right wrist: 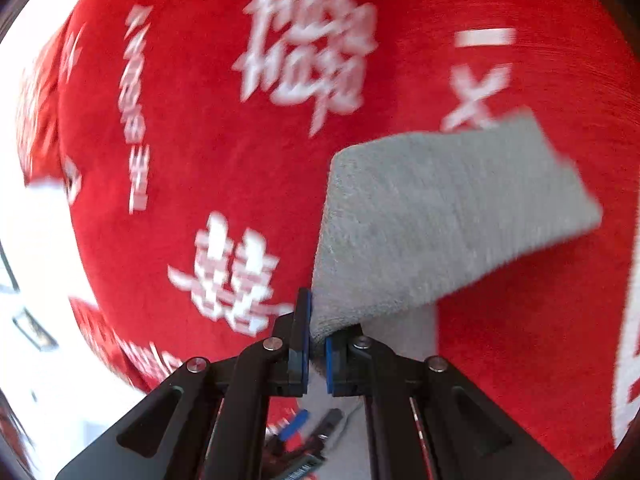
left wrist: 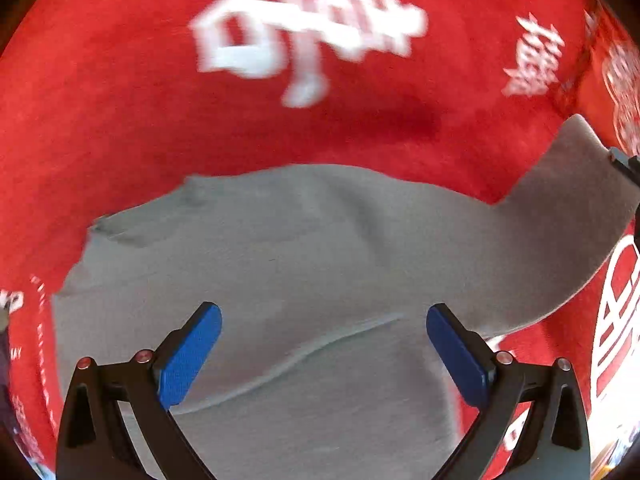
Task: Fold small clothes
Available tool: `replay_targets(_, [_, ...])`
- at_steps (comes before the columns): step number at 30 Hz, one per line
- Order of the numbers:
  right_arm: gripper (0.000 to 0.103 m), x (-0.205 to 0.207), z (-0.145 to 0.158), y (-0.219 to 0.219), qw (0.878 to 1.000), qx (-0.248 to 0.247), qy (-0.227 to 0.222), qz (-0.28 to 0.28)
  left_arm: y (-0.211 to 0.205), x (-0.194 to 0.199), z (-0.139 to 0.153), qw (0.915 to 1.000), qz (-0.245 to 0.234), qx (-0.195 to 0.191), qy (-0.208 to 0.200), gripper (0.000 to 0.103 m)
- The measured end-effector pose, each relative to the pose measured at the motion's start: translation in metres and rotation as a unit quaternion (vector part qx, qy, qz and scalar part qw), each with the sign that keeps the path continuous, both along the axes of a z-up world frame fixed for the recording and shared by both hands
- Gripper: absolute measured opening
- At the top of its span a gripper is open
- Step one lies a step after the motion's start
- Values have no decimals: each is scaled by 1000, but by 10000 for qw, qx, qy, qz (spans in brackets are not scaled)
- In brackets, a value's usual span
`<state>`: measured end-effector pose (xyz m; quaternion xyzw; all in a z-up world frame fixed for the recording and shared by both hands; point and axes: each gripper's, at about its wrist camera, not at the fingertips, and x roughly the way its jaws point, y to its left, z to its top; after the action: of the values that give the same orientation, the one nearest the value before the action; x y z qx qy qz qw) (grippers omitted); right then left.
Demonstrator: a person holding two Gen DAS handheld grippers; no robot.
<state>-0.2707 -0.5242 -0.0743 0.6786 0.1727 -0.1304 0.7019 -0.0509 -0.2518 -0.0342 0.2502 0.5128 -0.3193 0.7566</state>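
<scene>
A small grey garment [left wrist: 304, 264] lies spread on a red cloth with white characters [left wrist: 120, 92]. My left gripper [left wrist: 324, 344] hovers above the garment's body, pointing steeply down, open, its blue pads [left wrist: 188, 360] wide apart with nothing between them. One grey sleeve [left wrist: 576, 216] reaches up to the right edge, where part of the other gripper shows. In the right wrist view my right gripper [right wrist: 318, 344] is shut on the grey sleeve [right wrist: 440, 216], and the fabric hangs lifted off the red cloth [right wrist: 200, 140] in front of it.
The red cloth covers nearly all of the surface in both views. At the left edge of the right wrist view the cloth ends against a bright white area [right wrist: 32, 240]. The picture there is blurred by motion.
</scene>
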Motion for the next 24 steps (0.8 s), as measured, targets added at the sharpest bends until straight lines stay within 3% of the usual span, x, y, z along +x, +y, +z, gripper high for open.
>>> replay_targets(3, [6,43,24,22,9966,-497,121,646,35,25,5,9995,293,94,-116,103])
replay_targets(6, [7,97,46,58,9806,-1193,371,1509,75,46,5,9979,542,250,-236,103])
replay_targets(10, [7,173,61,130,9372,-2116,572,2715,129,76,-5,9921,1140,493,-173,103])
replay_targets(13, [10,217,45,186,9010,-2487,835,3455,171,85,-5,9867,1518,569,-91,103])
replay_targets(15, [18,247,18,223,8721,-2633,1234,3936,185,90,-10,9849,1614,629,-63,103])
replay_targets(16, [38,263,-6,243,8550,-2538,1575,4240,194,92,-14,9832,1685,701,-49,103])
replay_targets(17, [58,271,-23,254,8453,-2434,1839,4386,198,94,-17,9822,1734,724,-29,103])
replay_targets(18, [62,275,-34,262,8407,-2361,1998,4446,202,96,-21,9812,1785,739,-11,103])
replay_targets(20, [63,273,-41,263,8547,-2246,2024,4220,216,102,-28,9783,1910,807,-23,103])
replay_targets(24, [63,249,-38,223,9196,-1439,1963,3084,239,114,-47,9715,2148,960,287,103])
